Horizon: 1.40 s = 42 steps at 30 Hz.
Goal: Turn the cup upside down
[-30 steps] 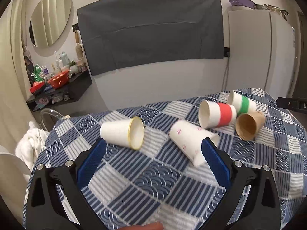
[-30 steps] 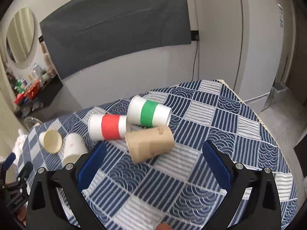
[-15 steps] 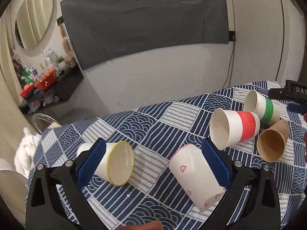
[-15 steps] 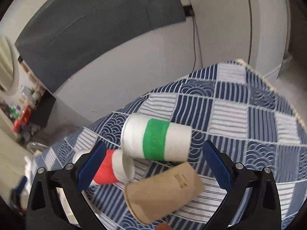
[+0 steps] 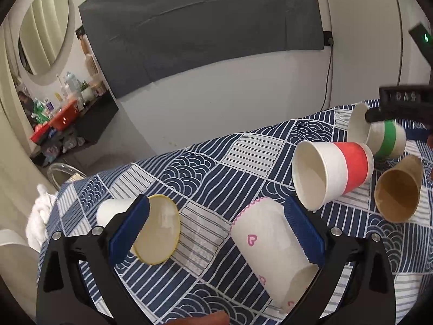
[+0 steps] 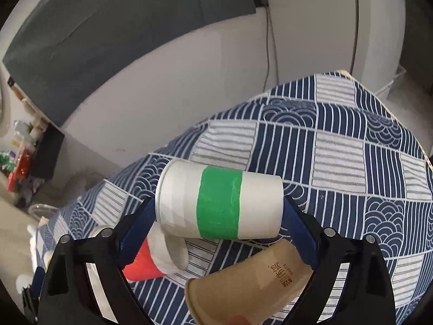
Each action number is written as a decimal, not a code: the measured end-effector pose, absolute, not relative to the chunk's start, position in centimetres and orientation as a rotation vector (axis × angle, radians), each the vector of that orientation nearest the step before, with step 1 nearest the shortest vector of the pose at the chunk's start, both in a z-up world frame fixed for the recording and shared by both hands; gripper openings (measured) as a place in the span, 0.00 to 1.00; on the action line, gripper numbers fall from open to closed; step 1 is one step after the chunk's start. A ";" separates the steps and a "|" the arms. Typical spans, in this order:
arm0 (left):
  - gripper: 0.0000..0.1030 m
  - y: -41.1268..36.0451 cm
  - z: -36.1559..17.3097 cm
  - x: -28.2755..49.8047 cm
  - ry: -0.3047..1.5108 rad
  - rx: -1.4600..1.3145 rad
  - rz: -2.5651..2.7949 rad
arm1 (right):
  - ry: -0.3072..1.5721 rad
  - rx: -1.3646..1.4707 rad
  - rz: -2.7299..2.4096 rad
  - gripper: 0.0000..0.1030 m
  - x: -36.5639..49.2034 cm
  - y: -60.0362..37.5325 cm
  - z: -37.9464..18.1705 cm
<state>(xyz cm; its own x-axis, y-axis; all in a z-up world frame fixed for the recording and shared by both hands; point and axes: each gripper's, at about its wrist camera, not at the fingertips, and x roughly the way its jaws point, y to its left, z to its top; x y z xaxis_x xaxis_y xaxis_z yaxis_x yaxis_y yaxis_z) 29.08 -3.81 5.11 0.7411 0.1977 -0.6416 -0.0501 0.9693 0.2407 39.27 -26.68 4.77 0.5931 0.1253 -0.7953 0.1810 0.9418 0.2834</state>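
Five paper cups lie on their sides on a blue and white patterned tablecloth [image 5: 211,168]. My right gripper [image 6: 216,216] is open, its blue pads at either end of the green-banded cup [image 6: 219,207], which also shows in the left wrist view [image 5: 384,139]. My left gripper [image 5: 216,230] is open above the cloth, between the yellow-rimmed cup [image 5: 157,233] and the white cup with pink hearts [image 5: 268,246]. A red-banded cup [image 5: 333,172] and a brown cup [image 5: 397,192] lie at the right.
The table's right edge [image 6: 379,100] drops toward the floor. A white fridge [image 5: 360,40] stands behind the table. A shelf with clutter [image 5: 62,119] and a clear chair back [image 5: 65,172] are at the far left.
My right gripper moved forward and down until its pads flank the green-banded cup. My left gripper moved closer to the table, so the yellow-rimmed and heart cups appear nearer.
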 end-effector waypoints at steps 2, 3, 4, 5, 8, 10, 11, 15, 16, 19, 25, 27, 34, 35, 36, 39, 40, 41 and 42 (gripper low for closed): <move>0.94 -3.8 5.5 28.4 0.715 0.220 0.133 | 0.893 0.362 -0.030 0.85 38.5 -27.2 5.8; 0.94 -3.8 5.8 28.0 0.708 0.222 0.134 | 0.871 0.372 -0.020 0.85 38.0 -27.6 6.4; 0.94 -3.9 6.1 27.6 0.703 0.223 0.134 | 0.854 0.385 -0.009 0.85 37.6 -28.0 7.0; 0.94 -3.9 6.3 27.2 0.699 0.227 0.134 | 0.839 0.397 0.004 0.85 37.1 -28.4 7.6; 0.94 -4.1 7.4 25.7 0.676 0.232 0.135 | 0.817 0.405 0.038 0.85 35.7 -28.8 9.2; 0.94 -4.0 8.1 24.6 0.677 0.213 0.114 | 0.819 0.398 0.066 0.85 34.7 -28.7 10.1; 0.94 -3.9 8.5 23.8 0.672 0.206 0.110 | 0.822 0.390 0.096 0.85 34.0 -28.5 10.6; 0.94 -3.2 9.7 21.3 0.666 0.194 0.089 | 0.837 0.354 0.202 0.85 31.1 -26.9 12.3; 0.94 -2.9 9.9 20.7 0.671 0.189 0.087 | 0.842 0.336 0.222 0.85 30.3 -26.4 12.6; 0.94 -1.8 10.3 18.9 0.676 0.186 0.111 | 0.862 0.279 0.265 0.85 27.9 -24.5 13.5; 0.94 1.3 10.4 14.3 0.685 0.191 0.131 | 0.922 0.171 0.382 0.85 23.4 -20.1 13.8; 0.94 3.0 10.4 12.6 0.693 0.187 0.145 | 0.947 0.127 0.430 0.85 22.1 -18.7 13.4; 0.94 7.8 9.1 7.9 0.746 0.181 0.181 | 1.039 -0.050 0.619 0.85 17.1 -13.0 10.3; 0.94 8.3 8.8 7.4 0.753 0.182 0.184 | 1.050 -0.066 0.631 0.85 16.7 -12.5 9.8; 0.94 8.7 8.5 6.9 0.760 0.183 0.186 | 1.068 -0.083 0.642 0.86 16.4 -11.8 9.0; 0.94 9.6 7.8 5.9 0.776 0.181 0.181 | 1.097 -0.080 0.645 0.89 16.0 -10.7 7.3; 0.94 9.8 7.6 5.6 0.782 0.175 0.178 | 1.107 -0.079 0.644 0.92 16.0 -10.6 6.8; 0.94 10.0 7.5 5.5 0.787 0.171 0.176 | 1.122 -0.082 0.644 0.92 15.9 -10.4 6.3; 0.94 10.0 7.4 5.5 0.790 0.171 0.176 | 1.134 -0.082 0.642 0.92 15.7 -10.2 6.1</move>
<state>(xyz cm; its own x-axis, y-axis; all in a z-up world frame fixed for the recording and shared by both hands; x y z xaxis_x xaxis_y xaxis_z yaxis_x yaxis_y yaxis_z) 5.48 10.00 7.38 0.6909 0.2204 -0.6886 -0.0930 0.9716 0.2177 15.71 -10.20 6.10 0.2650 0.4340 -0.8611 -0.5148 0.8188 0.2542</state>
